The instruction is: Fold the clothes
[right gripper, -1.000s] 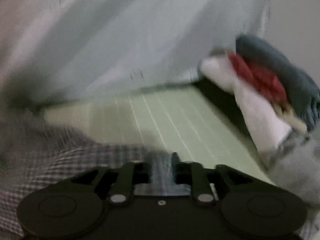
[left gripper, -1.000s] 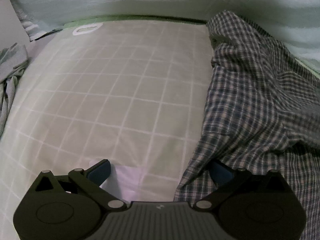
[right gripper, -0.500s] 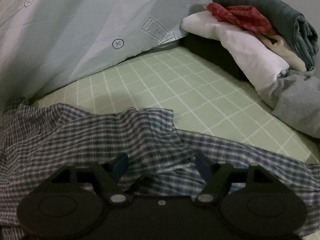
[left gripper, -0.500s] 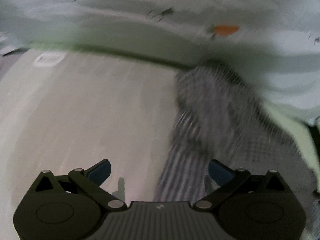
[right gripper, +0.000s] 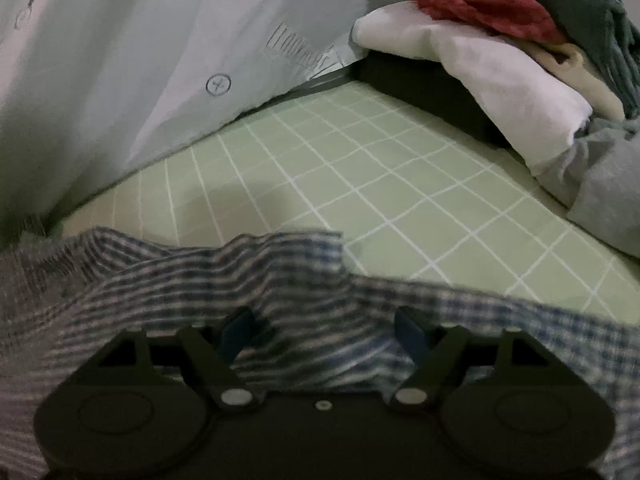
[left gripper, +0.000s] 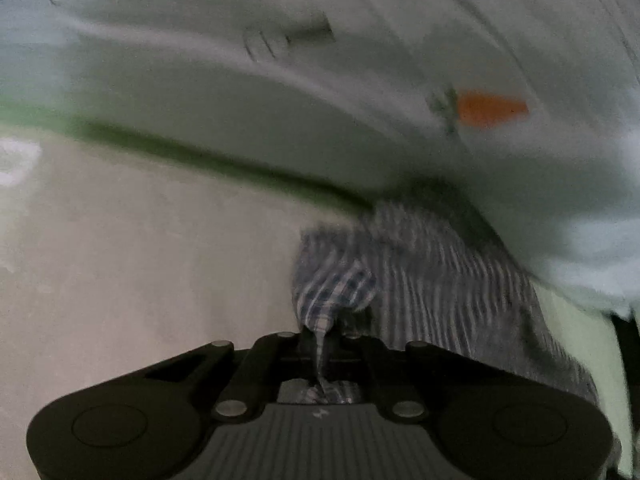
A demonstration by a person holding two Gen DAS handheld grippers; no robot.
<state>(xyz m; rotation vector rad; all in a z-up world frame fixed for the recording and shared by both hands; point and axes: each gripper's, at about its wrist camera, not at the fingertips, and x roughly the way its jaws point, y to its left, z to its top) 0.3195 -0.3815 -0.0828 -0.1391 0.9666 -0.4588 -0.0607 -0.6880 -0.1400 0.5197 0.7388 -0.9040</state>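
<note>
Left gripper (left gripper: 322, 344) clamps a plaid shirt (left gripper: 420, 280) edge at lower centre. Right gripper (right gripper: 324, 328) sits spread over fabric; close it before lifting, keeping tension even.

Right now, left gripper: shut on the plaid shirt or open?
Shut. The left gripper has its fingers together, pinching a bunched strip of plaid shirt.

Left gripper (left gripper: 323, 334): matte black body, two round discs at its outer corners, silver rivets on the linkage arms, a ribbed grey centre panel bearing a small pale mark. Right gripper (right gripper: 322, 330): the same black shell and silver rivets, with blue pads (right gripper: 236, 330) on the fingers.
</note>
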